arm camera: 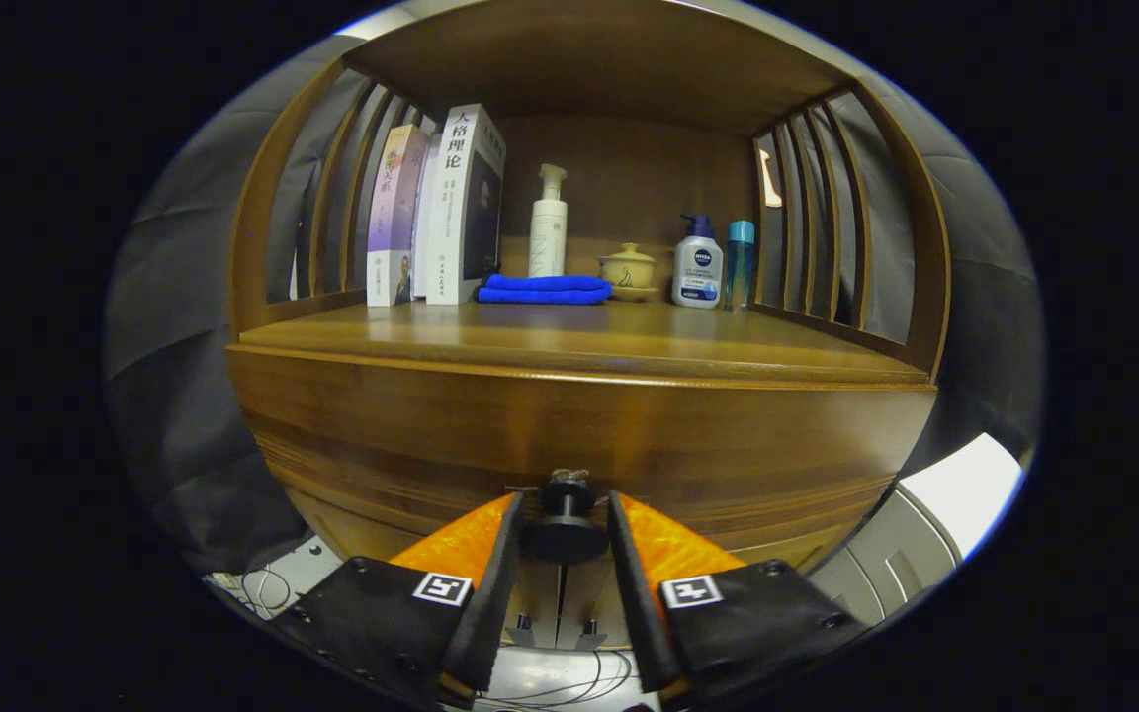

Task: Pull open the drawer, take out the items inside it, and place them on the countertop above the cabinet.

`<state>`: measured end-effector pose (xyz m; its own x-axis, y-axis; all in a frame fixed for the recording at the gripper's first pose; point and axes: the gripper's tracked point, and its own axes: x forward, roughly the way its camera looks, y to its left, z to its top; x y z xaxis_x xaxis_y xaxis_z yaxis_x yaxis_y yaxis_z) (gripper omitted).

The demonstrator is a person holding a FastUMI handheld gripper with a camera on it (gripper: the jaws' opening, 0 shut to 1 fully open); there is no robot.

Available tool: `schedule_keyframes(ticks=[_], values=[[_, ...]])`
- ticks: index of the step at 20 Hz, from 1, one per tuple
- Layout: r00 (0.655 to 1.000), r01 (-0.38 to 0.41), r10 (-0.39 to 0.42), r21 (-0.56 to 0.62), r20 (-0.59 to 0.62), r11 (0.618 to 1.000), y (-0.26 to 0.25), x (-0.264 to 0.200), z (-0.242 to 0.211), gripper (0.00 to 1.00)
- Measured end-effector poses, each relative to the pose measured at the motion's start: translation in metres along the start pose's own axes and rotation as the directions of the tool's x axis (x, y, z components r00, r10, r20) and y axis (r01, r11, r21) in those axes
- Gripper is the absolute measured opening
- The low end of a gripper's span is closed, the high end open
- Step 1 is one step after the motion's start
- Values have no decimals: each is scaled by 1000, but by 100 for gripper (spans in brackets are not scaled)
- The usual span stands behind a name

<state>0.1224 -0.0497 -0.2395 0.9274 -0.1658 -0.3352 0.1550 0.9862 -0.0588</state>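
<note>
Gripper view: the dark round drawer knob [566, 524] on the brown wooden drawer front [569, 435] is flanked by the orange-and-black gripper [564, 522], fingers narrowly spread; contact cannot be judged. Drawer contents are hidden. "NIVEA" is legible on the white pump bottle [697, 265] upon the wooden countertop [569, 341].
</note>
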Motion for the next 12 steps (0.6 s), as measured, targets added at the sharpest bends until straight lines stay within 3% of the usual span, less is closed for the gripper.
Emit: schedule_keyframes(ticks=[2, 6, 12], values=[[1000, 1, -1, -28, -5, 1000, 1, 4, -4, 51], [999, -33, 33, -29, -2, 999, 1, 3, -4, 38], [999, -40, 40, -65, -15, 997, 1, 2, -7, 38]])
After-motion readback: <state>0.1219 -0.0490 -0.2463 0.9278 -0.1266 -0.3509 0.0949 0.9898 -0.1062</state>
